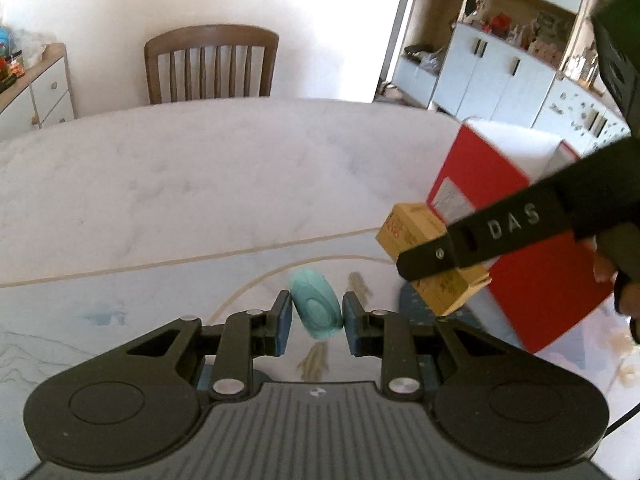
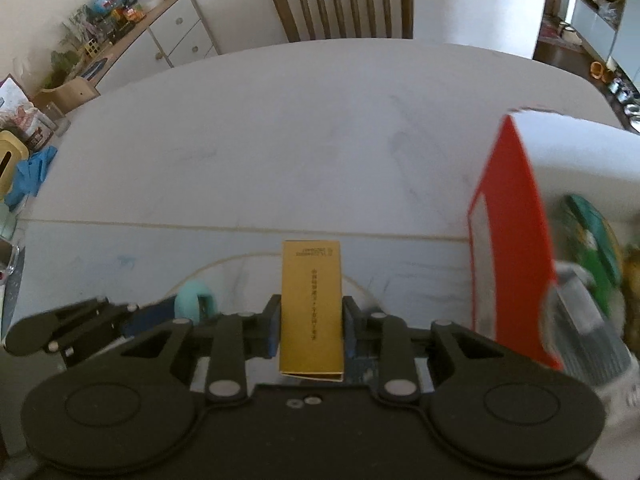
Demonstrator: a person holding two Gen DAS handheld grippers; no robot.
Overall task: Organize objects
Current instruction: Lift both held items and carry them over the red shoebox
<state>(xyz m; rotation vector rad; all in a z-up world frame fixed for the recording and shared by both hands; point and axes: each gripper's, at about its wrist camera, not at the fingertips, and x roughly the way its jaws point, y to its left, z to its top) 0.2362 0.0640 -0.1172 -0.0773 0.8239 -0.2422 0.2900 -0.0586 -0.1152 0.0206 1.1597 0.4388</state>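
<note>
My left gripper (image 1: 316,316) is shut on a teal oval object (image 1: 316,309), held just above the table. It also shows in the right wrist view (image 2: 192,300), at the left. My right gripper (image 2: 311,322) is shut on a yellow carton (image 2: 312,308), which points forward between the fingers. In the left wrist view the carton (image 1: 416,232) hangs in the right gripper (image 1: 432,258) in front of a red and white box (image 1: 532,216). The box stands at the right in the right wrist view (image 2: 512,232).
The white marbled table (image 1: 200,184) stretches ahead with a wooden chair (image 1: 212,64) at its far side. A sideboard (image 2: 168,24) with clutter stands at the left. A blurred green packet (image 2: 588,240) and a grey object (image 2: 588,332) lie right of the red box.
</note>
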